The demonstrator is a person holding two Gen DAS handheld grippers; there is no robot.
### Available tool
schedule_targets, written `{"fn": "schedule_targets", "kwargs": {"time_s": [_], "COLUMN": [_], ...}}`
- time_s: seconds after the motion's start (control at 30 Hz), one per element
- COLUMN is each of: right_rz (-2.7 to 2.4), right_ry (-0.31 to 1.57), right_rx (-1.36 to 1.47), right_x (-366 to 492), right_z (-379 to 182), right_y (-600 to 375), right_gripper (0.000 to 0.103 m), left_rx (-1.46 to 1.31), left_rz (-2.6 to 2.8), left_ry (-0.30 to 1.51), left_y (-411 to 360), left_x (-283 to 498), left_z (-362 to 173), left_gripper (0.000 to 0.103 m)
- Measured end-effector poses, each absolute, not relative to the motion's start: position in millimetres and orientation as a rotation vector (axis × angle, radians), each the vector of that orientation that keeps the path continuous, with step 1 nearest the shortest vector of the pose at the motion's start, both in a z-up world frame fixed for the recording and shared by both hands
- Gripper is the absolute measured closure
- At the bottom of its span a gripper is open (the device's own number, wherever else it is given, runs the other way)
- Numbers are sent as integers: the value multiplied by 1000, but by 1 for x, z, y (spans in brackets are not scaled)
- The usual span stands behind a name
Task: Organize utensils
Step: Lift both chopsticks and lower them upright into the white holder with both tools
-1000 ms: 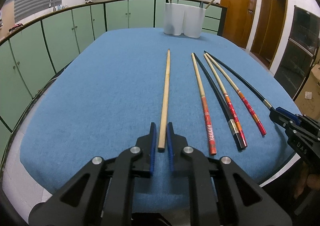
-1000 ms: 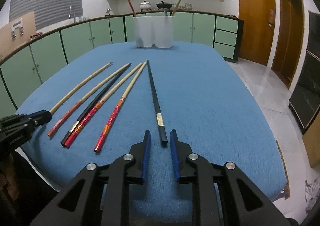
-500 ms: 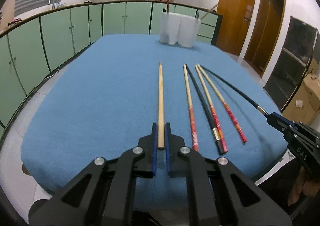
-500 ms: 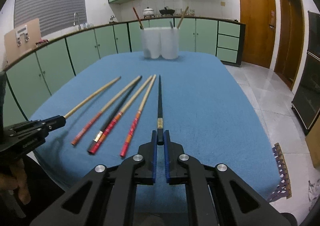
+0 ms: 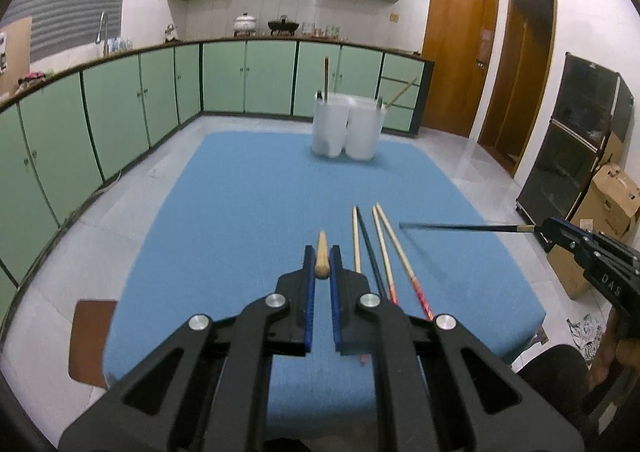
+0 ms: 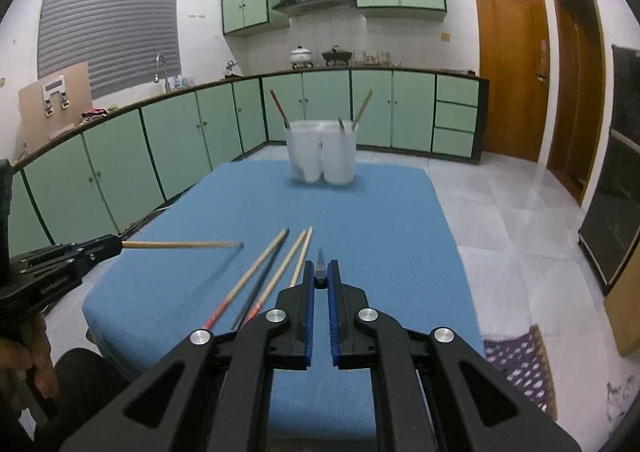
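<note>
- Left gripper (image 5: 322,266): its blue-lined fingers (image 5: 309,292) clench the butt end of the plain wooden chopstick (image 5: 322,258), which is lifted clear of the blue tablecloth (image 5: 240,192) and points forward along the fingers. In the right wrist view the same stick (image 6: 180,244) projects roughly level from this gripper at the left edge.
- Right gripper (image 6: 320,278): its fingers are clamped on the end of the black chopstick (image 6: 320,262), likewise raised. In the left wrist view that stick (image 5: 460,227) extends sideways over the cloth.
- Risk at the grip: each stick is held only at its extreme end, so a long lever arm remains. A quick swing could probably make either one pivot or slip between the pads.
- Risk between the hands: both free tips point inward over the same region. They may cross or knock each other if the hands converge.
- Middle ground: four chopsticks (image 5: 380,248) lie side by side on the cloth, still to be collected. A low pass could scatter them.
- Far end: two white holders (image 6: 322,156) stand touching each other, each already containing utensils. A misaligned tip may strike a rim or tip a holder, and the occupied openings narrow the entry.
- Pose: both hands are raised above the near edge, wrists directed toward the holders.
</note>
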State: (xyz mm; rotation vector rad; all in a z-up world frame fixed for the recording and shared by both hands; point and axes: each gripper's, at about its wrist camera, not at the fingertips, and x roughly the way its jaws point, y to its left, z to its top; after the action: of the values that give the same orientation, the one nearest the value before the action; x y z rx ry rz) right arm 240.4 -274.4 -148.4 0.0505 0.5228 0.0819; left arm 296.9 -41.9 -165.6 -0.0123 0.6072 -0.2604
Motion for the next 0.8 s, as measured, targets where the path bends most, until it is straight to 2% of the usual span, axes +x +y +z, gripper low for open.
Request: {"fn": "schedule_targets", "kwargs": {"time_s": [0.27,0.8], "right_rz": [110,194], "right_ry": [506,639], "right_rx": [-17,-46], "right_x": [262,353], "right_z": [-107,-67], "right_y": [-271,-274], "right_gripper": [97,97], "left_rx": [-11,10], "left_rz": [-298,-371], "left_ry": [599,684], "left_y": [-39,-49], "left_x": [320,395], "left_z": [-129,-98], "left_gripper": [97,97]}}
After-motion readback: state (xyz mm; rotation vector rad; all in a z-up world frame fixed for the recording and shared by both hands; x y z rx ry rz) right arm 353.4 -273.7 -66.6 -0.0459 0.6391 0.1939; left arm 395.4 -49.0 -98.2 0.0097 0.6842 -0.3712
